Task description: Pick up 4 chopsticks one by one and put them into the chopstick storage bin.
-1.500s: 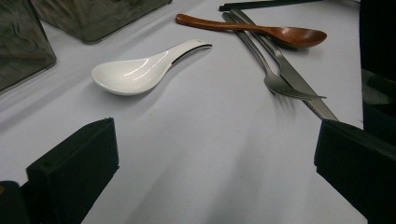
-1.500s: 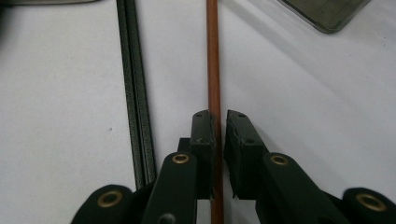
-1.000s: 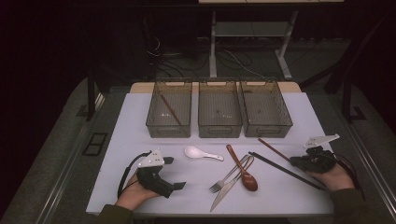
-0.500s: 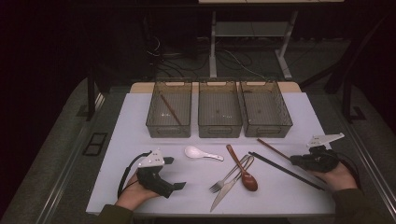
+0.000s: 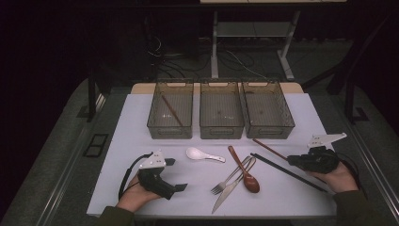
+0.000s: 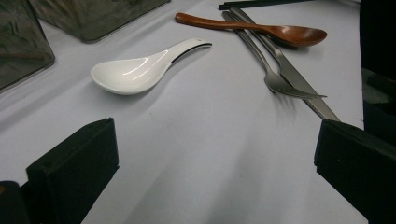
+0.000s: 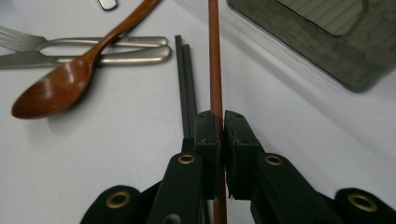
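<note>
Along the surface's [image 5: 141, 117] far edge stand three bins; the left bin [image 5: 170, 110] holds one brown chopstick [image 5: 172, 112]. Near the right edge, the right gripper [image 7: 221, 122] pinches another brown stick [image 7: 215, 56]; the left gripper [image 5: 165, 175] gapes, holding nothing.

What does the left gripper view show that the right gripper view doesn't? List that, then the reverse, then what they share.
Left gripper view: the whole white spoon, beyond the left gripper, whose jaws stand wide open with nothing between them.
Right gripper view: the right gripper shut on a brown chopstick.
Both: the wooden spoon, fork, knife, black chopsticks, the white table and part of a clear bin.
</note>
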